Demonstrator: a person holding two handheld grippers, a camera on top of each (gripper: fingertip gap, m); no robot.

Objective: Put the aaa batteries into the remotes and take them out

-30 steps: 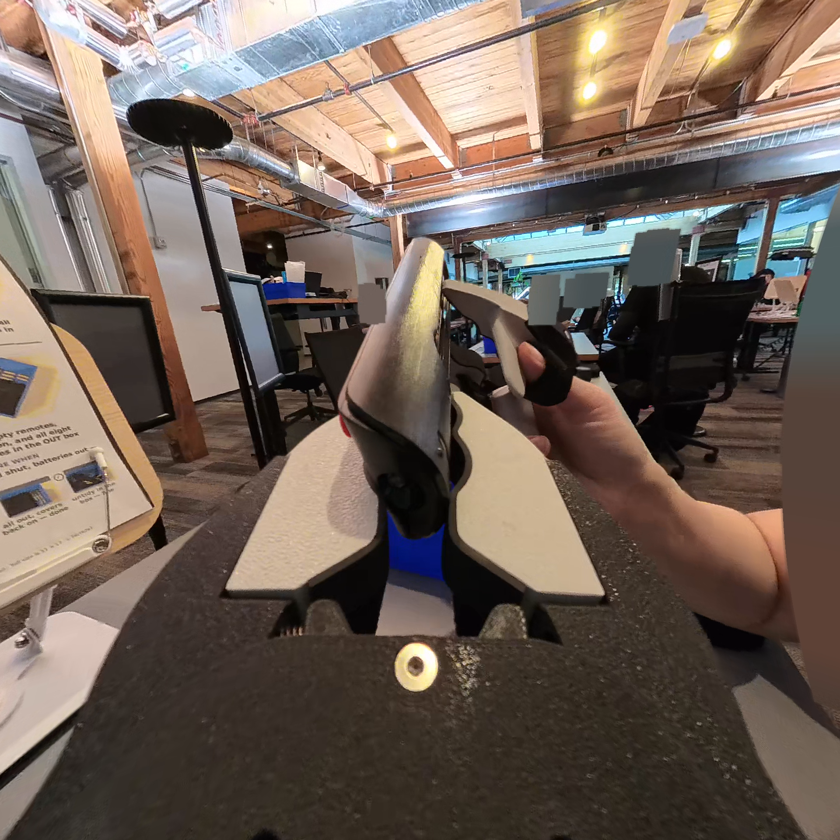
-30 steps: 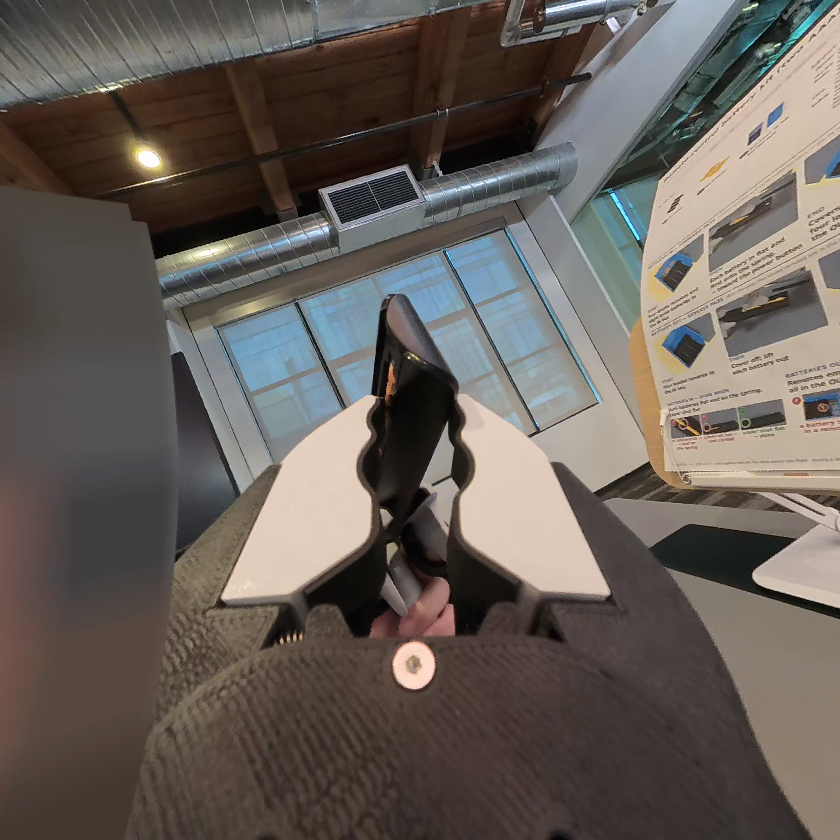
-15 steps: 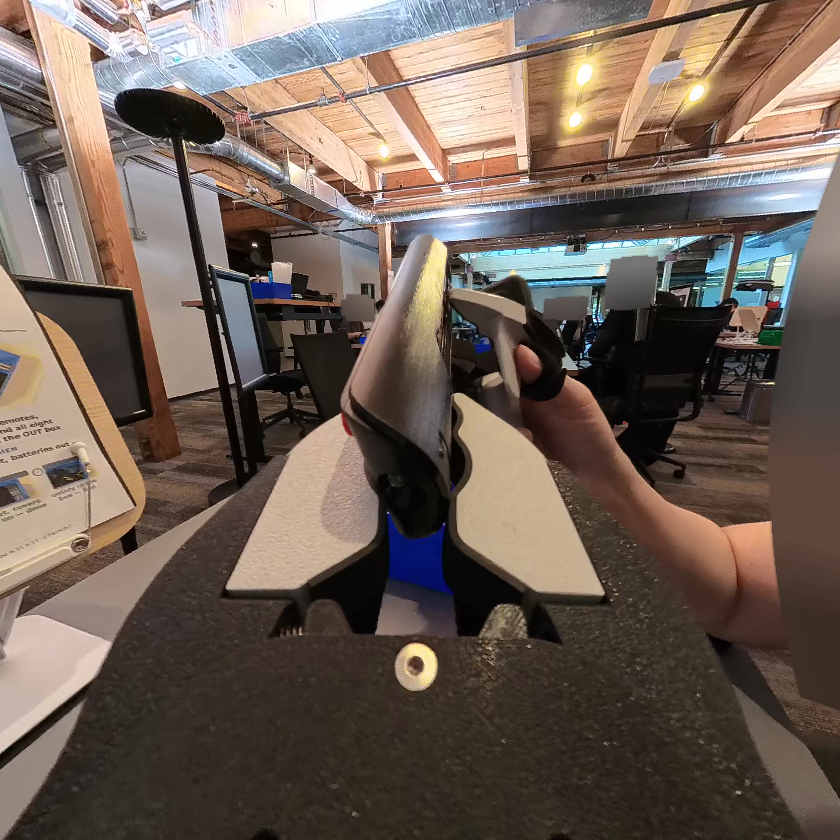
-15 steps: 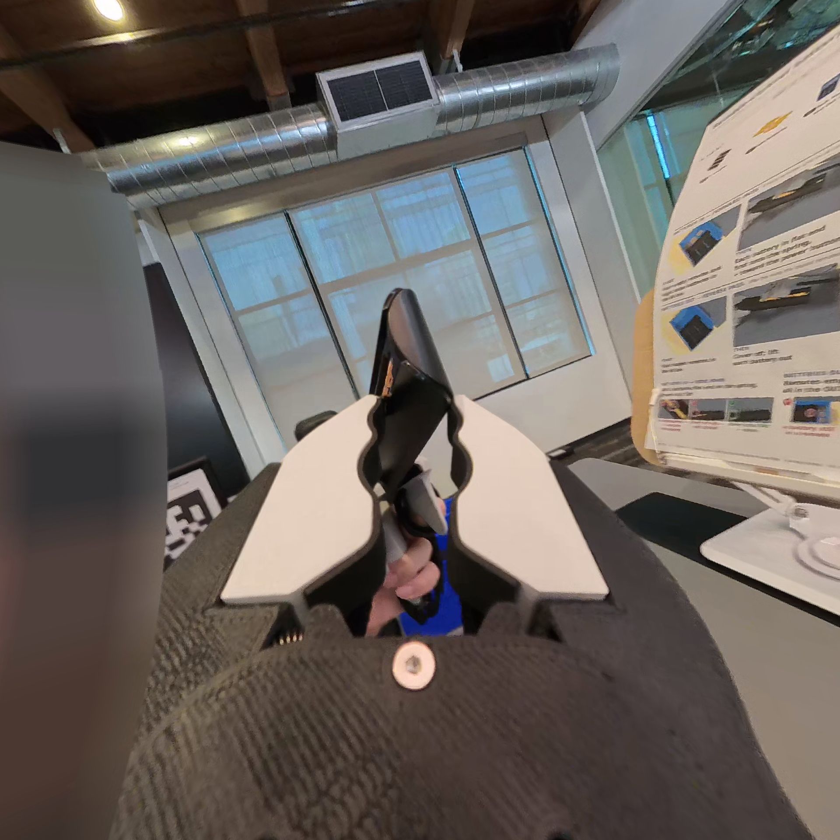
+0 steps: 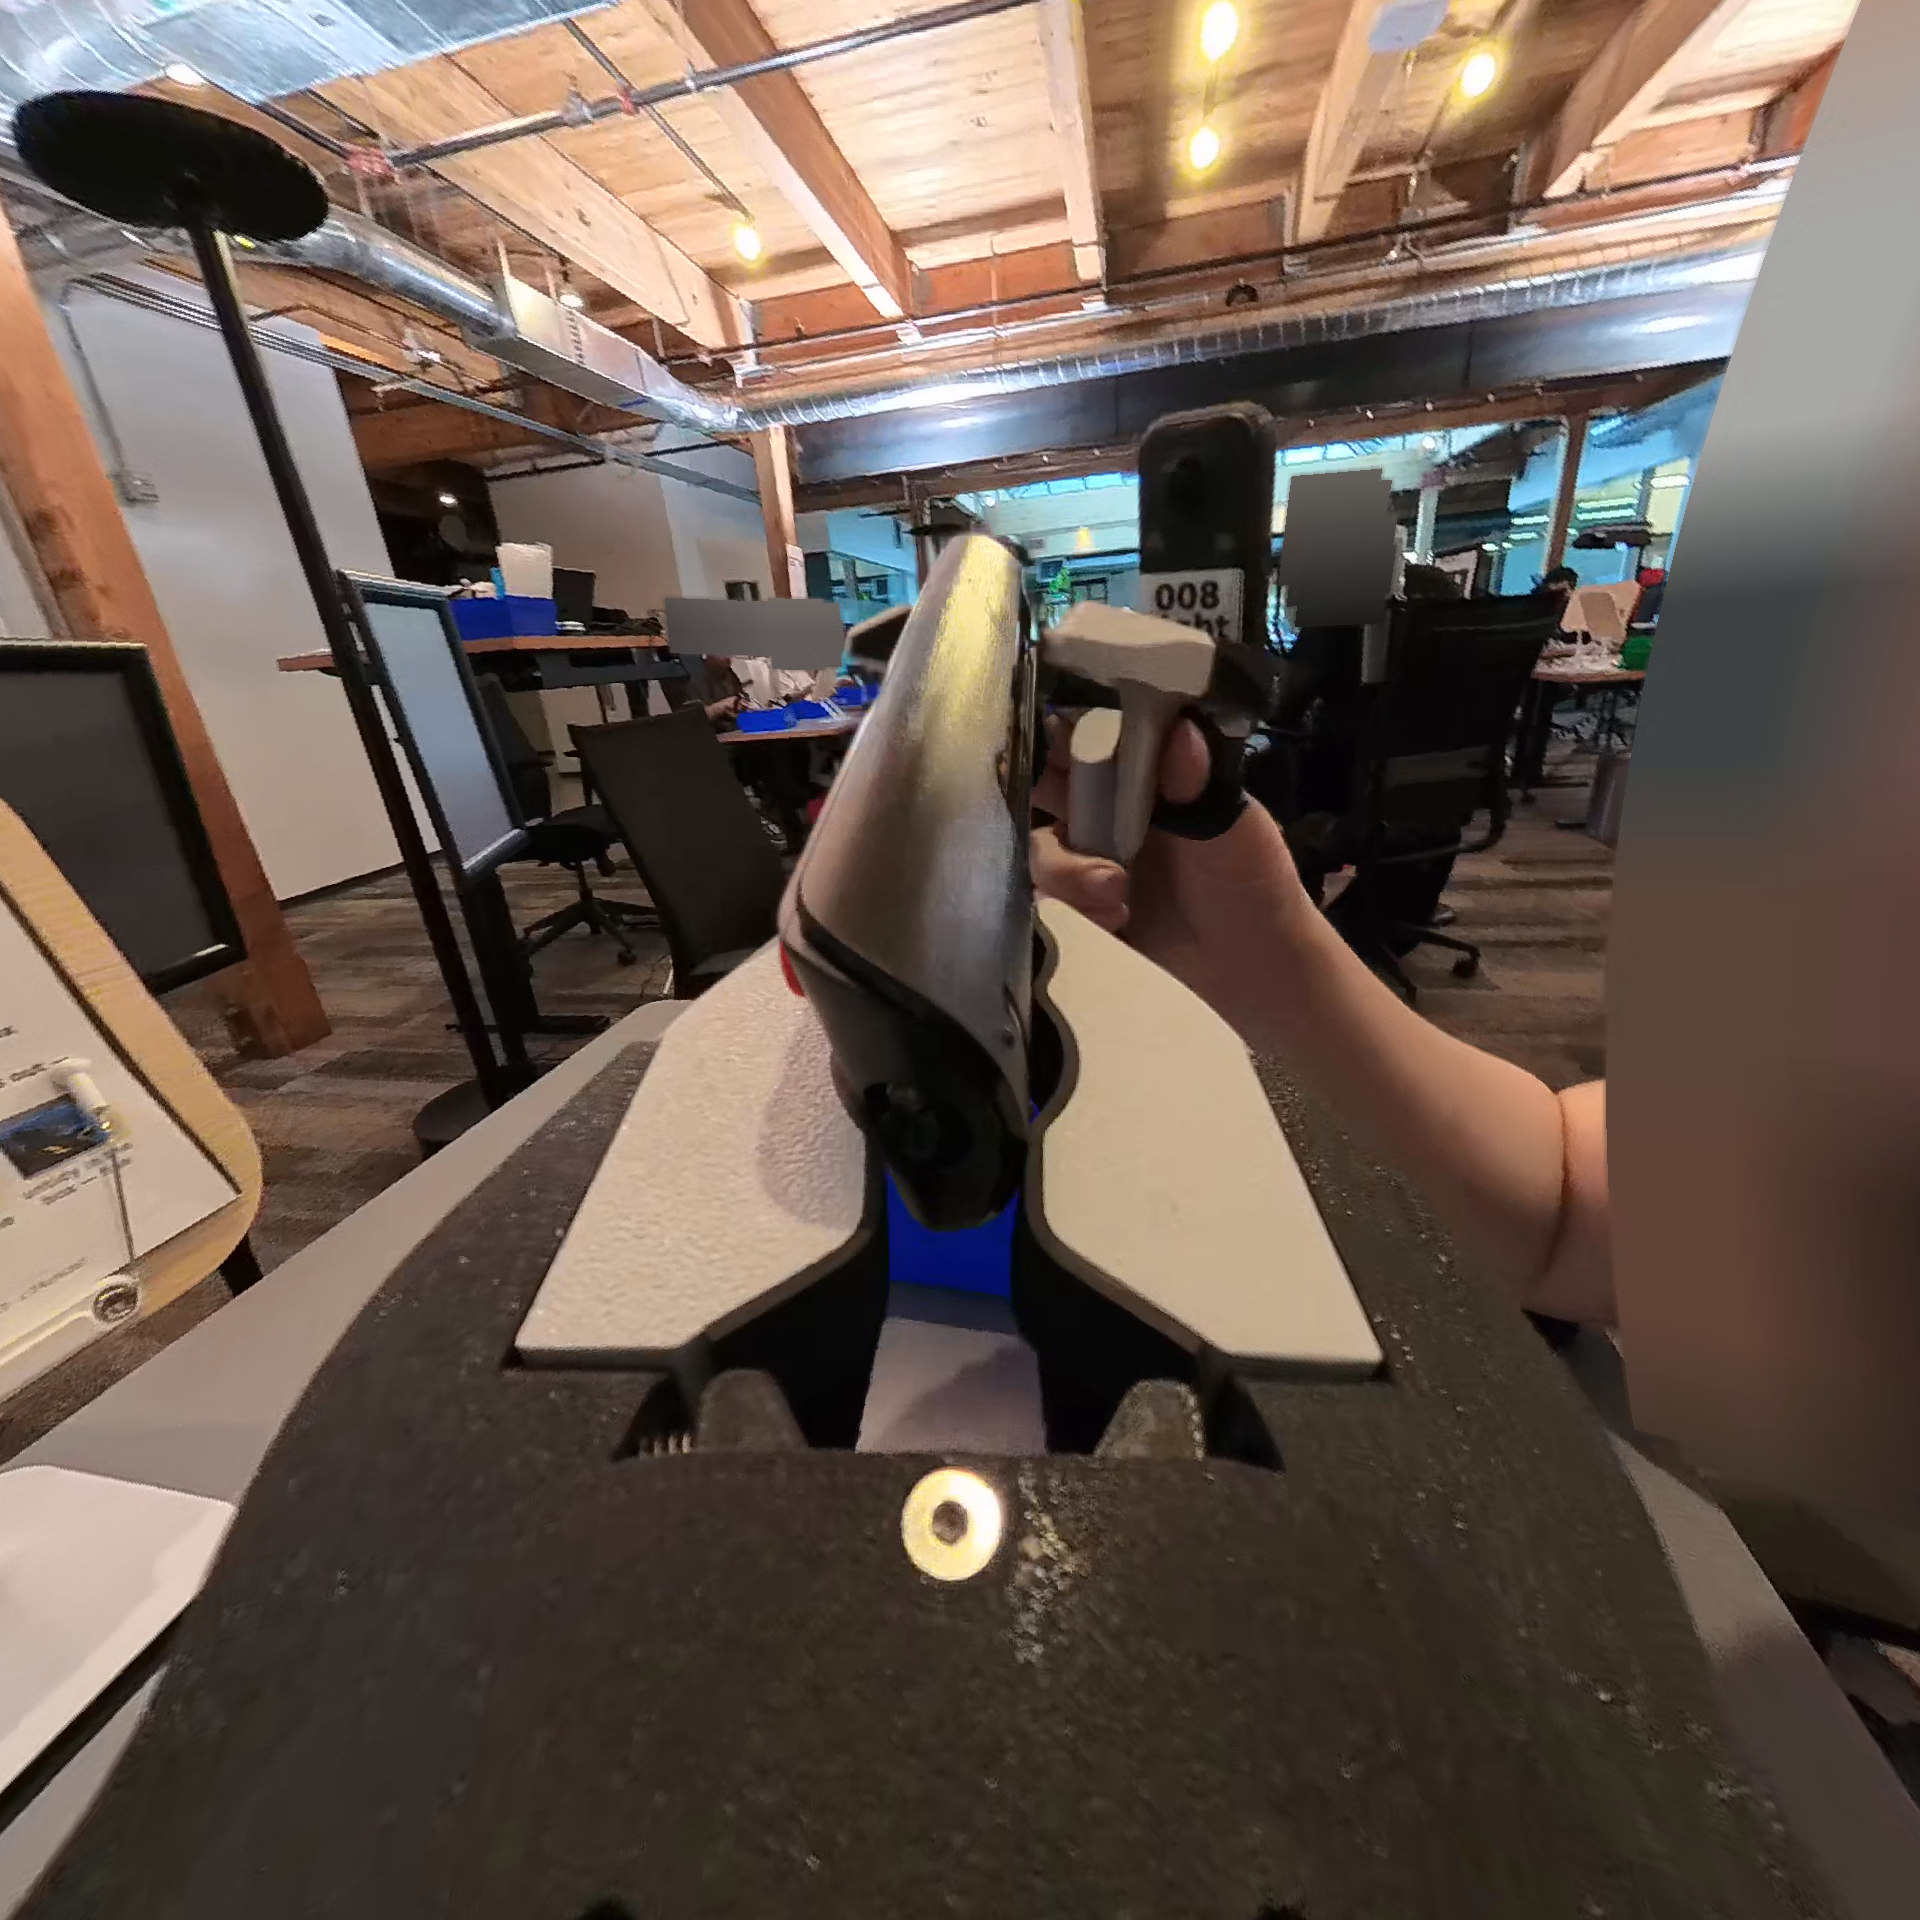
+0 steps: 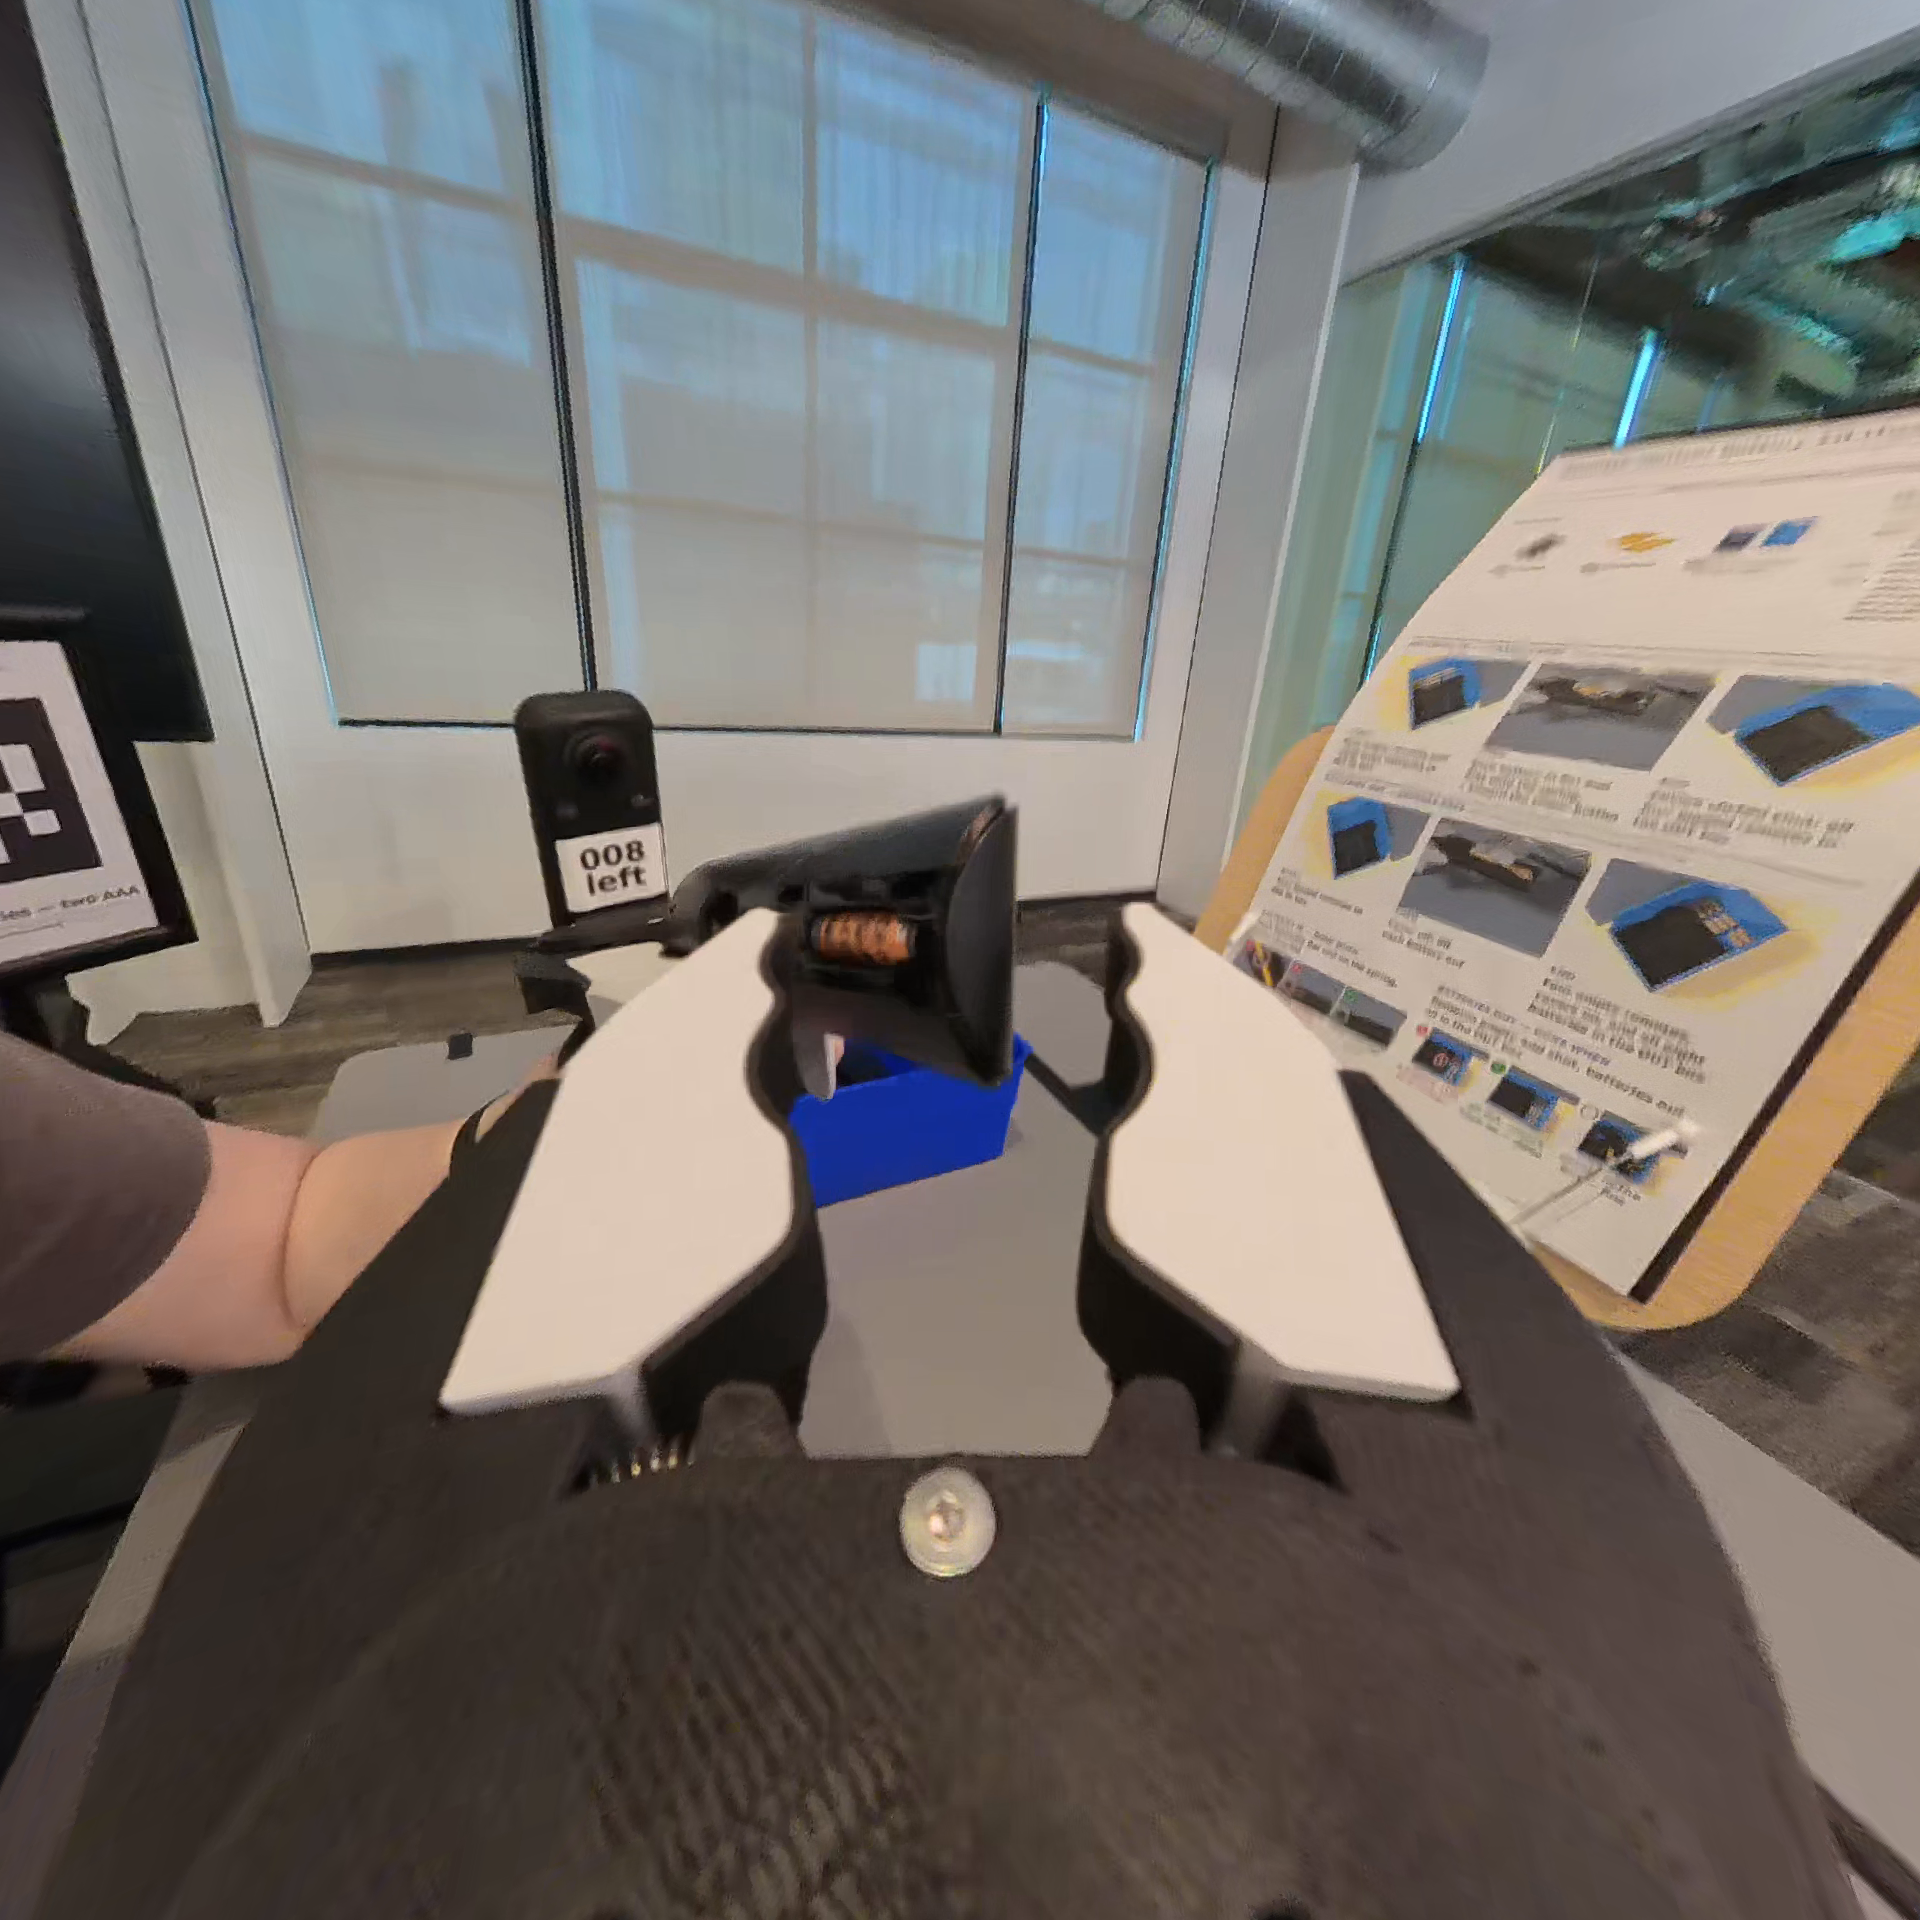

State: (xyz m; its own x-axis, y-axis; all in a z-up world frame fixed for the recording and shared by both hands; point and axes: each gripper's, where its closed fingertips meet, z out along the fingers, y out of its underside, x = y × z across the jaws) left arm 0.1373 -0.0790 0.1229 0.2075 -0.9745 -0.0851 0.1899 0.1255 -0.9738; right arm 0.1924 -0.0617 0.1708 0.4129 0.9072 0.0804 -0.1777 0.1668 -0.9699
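Note:
My left gripper [image 5: 925, 935] is shut on the lower end of a black remote [image 5: 925, 831] and holds it upright, glossy back to the left. In the right wrist view the remote [image 6: 966, 935] shows its open battery bay with an orange battery [image 6: 860, 935] inside. My right gripper [image 6: 945, 935] is open, its two fingers on either side of the remote and apart from it. One of its fingers [image 5: 1127, 655] and the hand holding it show beyond the remote in the left wrist view.
A blue bin [image 6: 904, 1127] stands on the grey table [image 6: 935, 1351] under the remote; it also shows between my left fingers [image 5: 945, 1247]. An instruction board [image 6: 1610, 883] leans at the right. The left gripper's camera [image 6: 592, 800] stands behind. Office chairs [image 5: 1434, 727] are far off.
My right gripper was shut on the remote's upper part; it has opened, let go and drawn back, tilting down toward the table. The left gripper keeps holding the remote.

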